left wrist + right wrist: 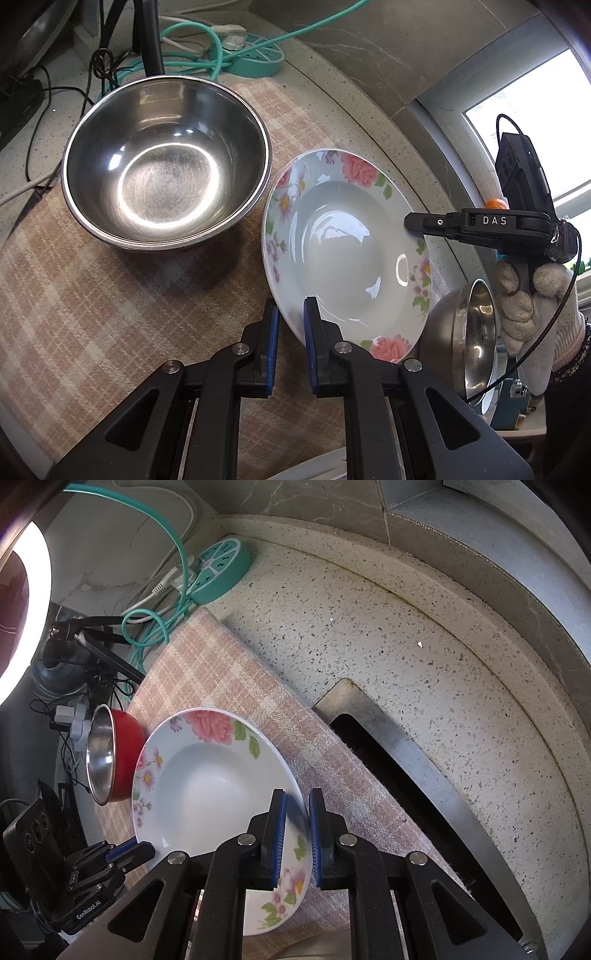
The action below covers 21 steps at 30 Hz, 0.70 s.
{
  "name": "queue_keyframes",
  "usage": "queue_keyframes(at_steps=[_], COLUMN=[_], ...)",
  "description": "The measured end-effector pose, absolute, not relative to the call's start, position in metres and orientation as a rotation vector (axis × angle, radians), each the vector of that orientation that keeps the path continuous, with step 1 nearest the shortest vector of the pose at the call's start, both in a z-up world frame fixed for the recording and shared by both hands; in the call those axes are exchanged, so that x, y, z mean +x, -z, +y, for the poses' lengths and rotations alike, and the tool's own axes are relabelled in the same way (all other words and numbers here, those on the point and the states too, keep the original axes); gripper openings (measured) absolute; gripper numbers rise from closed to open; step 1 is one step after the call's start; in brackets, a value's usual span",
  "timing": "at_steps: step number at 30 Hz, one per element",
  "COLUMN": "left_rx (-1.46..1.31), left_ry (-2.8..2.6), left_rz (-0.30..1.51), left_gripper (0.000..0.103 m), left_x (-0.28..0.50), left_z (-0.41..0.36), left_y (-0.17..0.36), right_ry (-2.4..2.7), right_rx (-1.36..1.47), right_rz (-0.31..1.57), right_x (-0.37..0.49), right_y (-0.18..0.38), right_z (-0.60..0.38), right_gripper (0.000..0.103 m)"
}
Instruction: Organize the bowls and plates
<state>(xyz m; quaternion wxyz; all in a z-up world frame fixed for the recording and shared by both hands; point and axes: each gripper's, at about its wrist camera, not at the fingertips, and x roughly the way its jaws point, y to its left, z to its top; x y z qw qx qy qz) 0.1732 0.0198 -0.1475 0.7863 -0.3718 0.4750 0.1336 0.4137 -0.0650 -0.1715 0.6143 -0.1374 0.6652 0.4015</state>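
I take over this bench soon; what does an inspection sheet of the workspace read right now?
Surface: speckled stone counter with a plaid cloth laid on it.
Job's things: floral plate tilted off the cloth, gripped at opposite rims; steel bowl upright and empty beside it; red bowl with a steel inside, on edge behind the plate.
Clutter: ring light and stand at the left.
Grippers: left gripper shut on the plate's rim; right gripper shut on the far rim, held by a gloved hand.
Cables: teal cable and white plugs at a round teal power strip.
Surroundings: window; metal-edged slot in the counter.
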Motion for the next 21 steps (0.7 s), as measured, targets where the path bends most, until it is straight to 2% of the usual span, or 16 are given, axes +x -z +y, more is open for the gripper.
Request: queue_keyframes(at_steps=[21], left_rx=[-0.786], left_ry=[-0.288], left_rz=[1.028], left_gripper=[0.012], left_x=[0.1706], left_z=[0.0202], left_y=[0.1461], right_ry=[-0.919], right_rx=[-0.312], right_rz=[1.539], right_x=[0.4106], right_y=[0.1697], right_z=[-0.0652], right_gripper=[0.011])
